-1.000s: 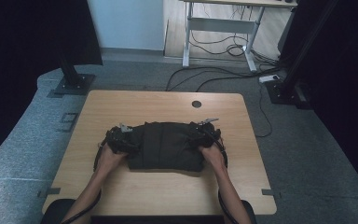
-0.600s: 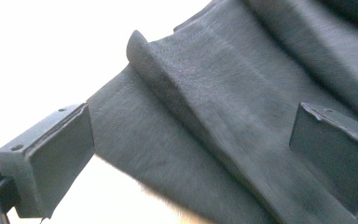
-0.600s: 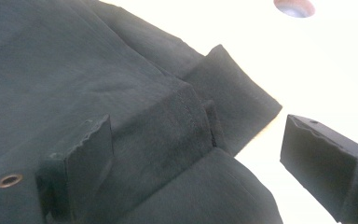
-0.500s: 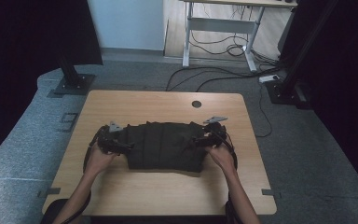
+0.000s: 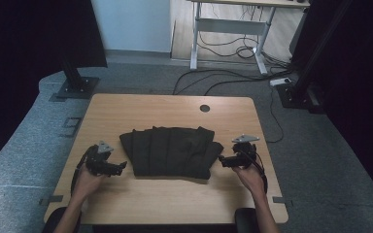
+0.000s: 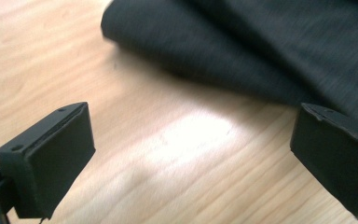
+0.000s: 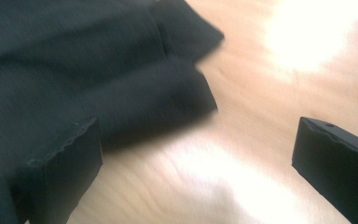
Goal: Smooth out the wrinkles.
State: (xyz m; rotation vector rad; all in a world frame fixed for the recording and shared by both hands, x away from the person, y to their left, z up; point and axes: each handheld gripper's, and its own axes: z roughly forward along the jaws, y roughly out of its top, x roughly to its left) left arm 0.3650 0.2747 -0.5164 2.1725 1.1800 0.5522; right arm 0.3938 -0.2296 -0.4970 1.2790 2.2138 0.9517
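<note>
Left tongs [image 5: 122,166] and right tongs [image 5: 222,161] flank folded black cloth [image 5: 171,151]; gripper views show both gaping wide, empty.

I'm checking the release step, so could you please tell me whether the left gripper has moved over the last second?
Yes. The left gripper has pulled outward off the folded black cloth, toward the wooden table's left edge.
</note>
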